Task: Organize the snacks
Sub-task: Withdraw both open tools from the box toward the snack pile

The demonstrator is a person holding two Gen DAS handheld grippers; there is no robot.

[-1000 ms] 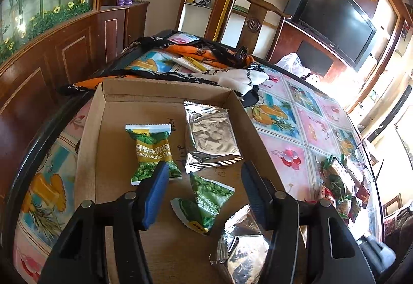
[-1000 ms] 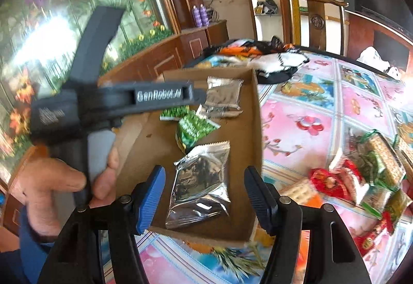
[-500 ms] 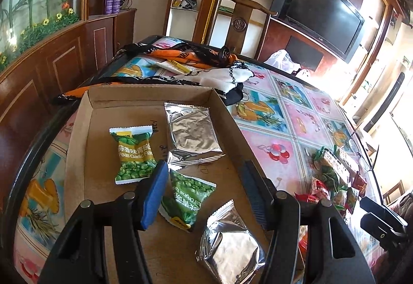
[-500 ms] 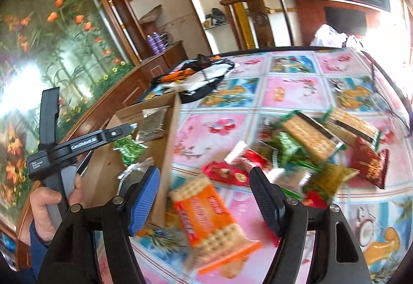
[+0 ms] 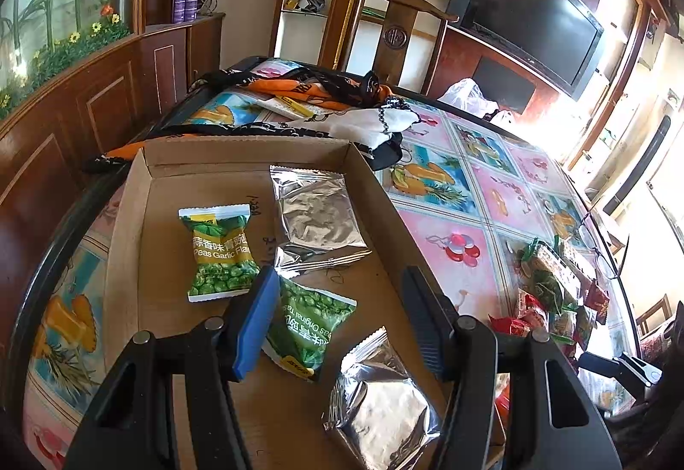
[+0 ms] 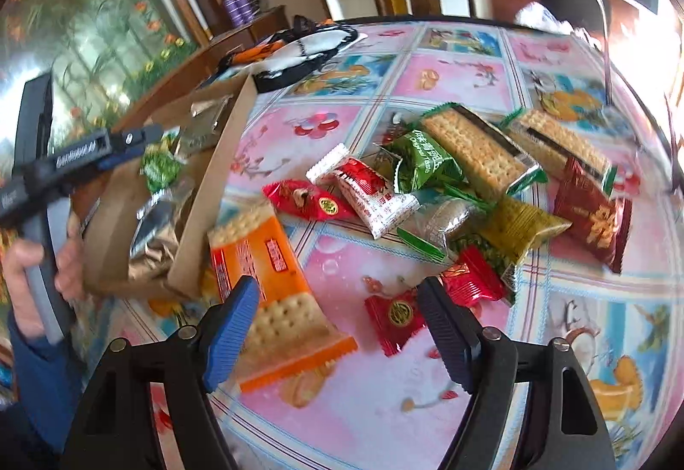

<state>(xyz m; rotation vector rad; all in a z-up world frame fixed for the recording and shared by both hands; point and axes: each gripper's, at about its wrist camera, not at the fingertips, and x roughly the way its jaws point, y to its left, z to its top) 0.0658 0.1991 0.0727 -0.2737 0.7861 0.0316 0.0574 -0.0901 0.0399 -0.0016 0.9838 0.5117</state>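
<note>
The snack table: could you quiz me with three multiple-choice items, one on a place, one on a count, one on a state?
1. Where is the orange cracker pack?
A. in the box
B. on the table beside the box
C. on the chair

2. How many silver packets lie in the box?
A. two
B. four
C. none

3. What does the right gripper hold?
A. a red candy
B. the box
C. nothing

Answers: 1 B, it lies outside the cardboard wall. 2 A, one far, one near. 3 C, its jaws are opening with nothing pinched.
</note>
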